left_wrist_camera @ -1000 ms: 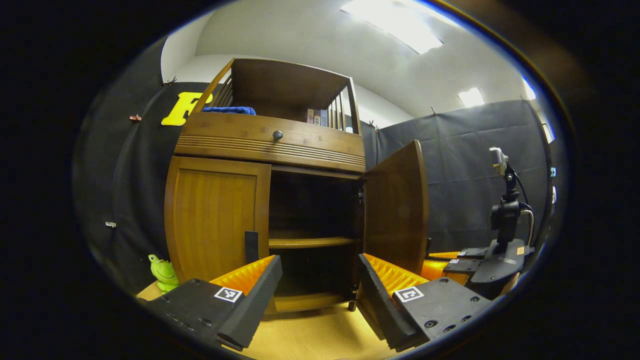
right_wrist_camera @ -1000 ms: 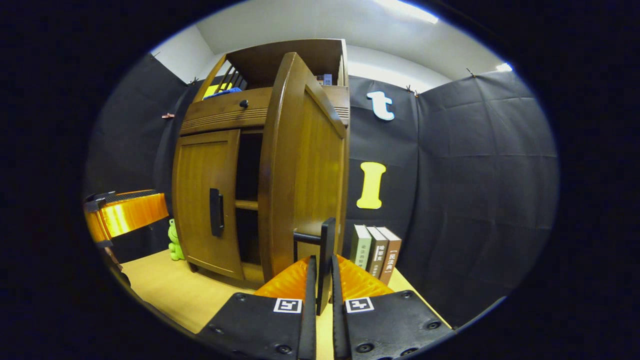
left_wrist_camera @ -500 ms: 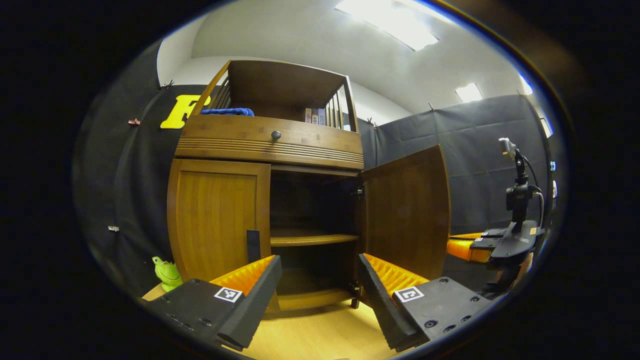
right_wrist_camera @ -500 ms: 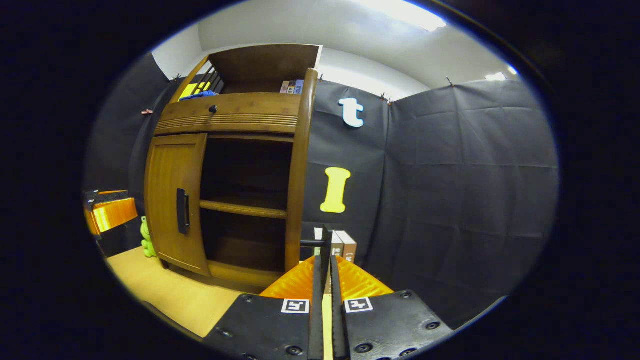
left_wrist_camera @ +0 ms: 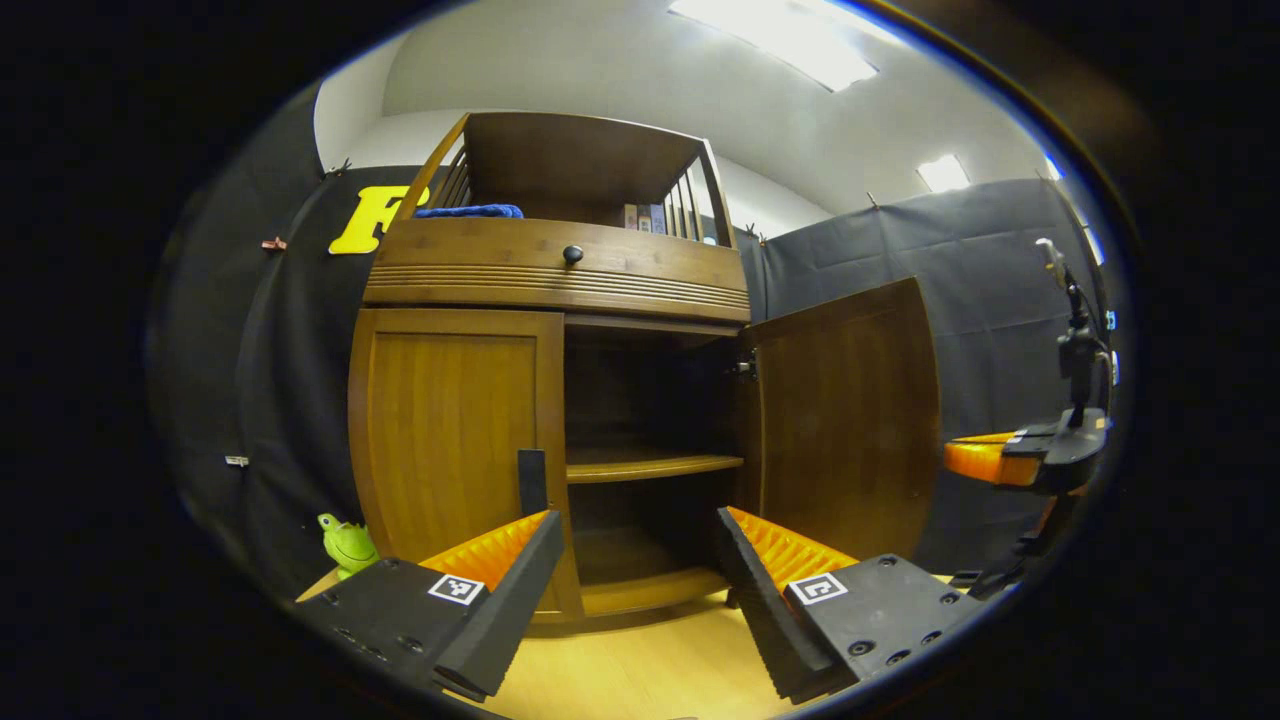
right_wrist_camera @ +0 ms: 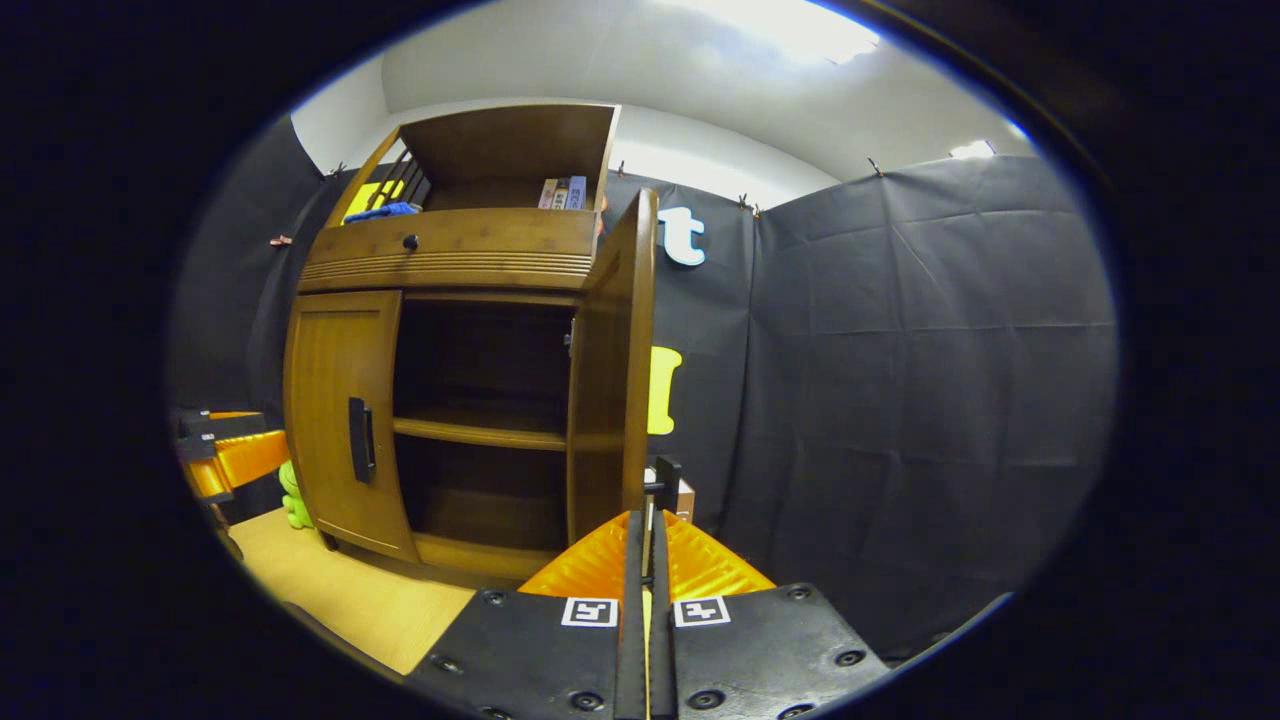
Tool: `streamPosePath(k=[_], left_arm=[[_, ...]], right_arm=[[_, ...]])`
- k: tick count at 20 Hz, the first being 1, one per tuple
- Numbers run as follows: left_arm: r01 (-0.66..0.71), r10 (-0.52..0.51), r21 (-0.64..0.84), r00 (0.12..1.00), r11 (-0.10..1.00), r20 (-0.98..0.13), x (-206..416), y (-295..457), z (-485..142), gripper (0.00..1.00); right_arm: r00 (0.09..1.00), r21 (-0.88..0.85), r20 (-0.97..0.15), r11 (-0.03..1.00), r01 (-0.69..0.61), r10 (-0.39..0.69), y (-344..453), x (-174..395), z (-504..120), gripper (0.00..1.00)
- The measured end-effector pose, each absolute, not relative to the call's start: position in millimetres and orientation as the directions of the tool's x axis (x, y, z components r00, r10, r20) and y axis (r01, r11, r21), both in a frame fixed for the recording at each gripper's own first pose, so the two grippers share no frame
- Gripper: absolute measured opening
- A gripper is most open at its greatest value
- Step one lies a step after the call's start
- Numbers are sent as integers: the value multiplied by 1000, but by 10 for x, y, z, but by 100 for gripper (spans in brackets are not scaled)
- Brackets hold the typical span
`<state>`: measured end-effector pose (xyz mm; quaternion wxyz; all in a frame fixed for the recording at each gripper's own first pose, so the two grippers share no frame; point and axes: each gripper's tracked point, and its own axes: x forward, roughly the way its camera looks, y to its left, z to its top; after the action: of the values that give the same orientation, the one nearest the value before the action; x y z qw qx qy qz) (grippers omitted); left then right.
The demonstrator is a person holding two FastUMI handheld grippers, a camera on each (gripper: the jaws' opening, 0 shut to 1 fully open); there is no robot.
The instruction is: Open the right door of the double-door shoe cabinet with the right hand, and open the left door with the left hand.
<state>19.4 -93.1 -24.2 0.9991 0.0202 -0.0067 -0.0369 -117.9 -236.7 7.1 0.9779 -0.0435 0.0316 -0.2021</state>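
Right door [right_wrist_camera: 610, 370] open, its handle [right_wrist_camera: 660, 480] between right fingers [right_wrist_camera: 690, 560].

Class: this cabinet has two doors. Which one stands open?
The right door, swung out with the shelf showing beside it; the left door lies flat and shut.

Cabinet [left_wrist_camera: 560, 290] on counter [left_wrist_camera: 640, 665]; frog [left_wrist_camera: 348, 543] left of it, books [left_wrist_camera: 642, 217] and cloth [left_wrist_camera: 468, 211] on top shelf.

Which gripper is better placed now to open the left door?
Left. The left gripper is open and faces the shut left door, close to its handle. The right gripper is shut on the right door's handle.
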Motion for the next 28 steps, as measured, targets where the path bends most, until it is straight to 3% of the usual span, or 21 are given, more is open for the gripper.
streamPosePath(k=[6, 13, 21, 27, 28], left_arm=[[-32, 32, 1, 998, 999, 48, 722, -454, -265, 97], [-112, 112, -9, 994, 994, 8, 1535, -47, -612, 95], [-168, 168, -41, 986, 985, 3, 1997, 205, -714, 90], [-152, 150, -41, 988, 988, -44, 2174, 184, -886, 72], [-127, 126, -52, 991, 990, -38, 2174, 116, -880, 64]], right_arm=[[944, -85, 59, 941, 328, -324, -1875, -1137, 369, 98], [989, -77, -2, 986, 149, -149, -1406, -829, 184, 98], [993, -80, -31, 991, 108, -111, -1383, -595, -22, 96], [990, -82, -18, 988, 135, -136, -1494, -637, 11, 95], [990, -81, -14, 987, 141, -143, -1508, -652, 22, 97]])
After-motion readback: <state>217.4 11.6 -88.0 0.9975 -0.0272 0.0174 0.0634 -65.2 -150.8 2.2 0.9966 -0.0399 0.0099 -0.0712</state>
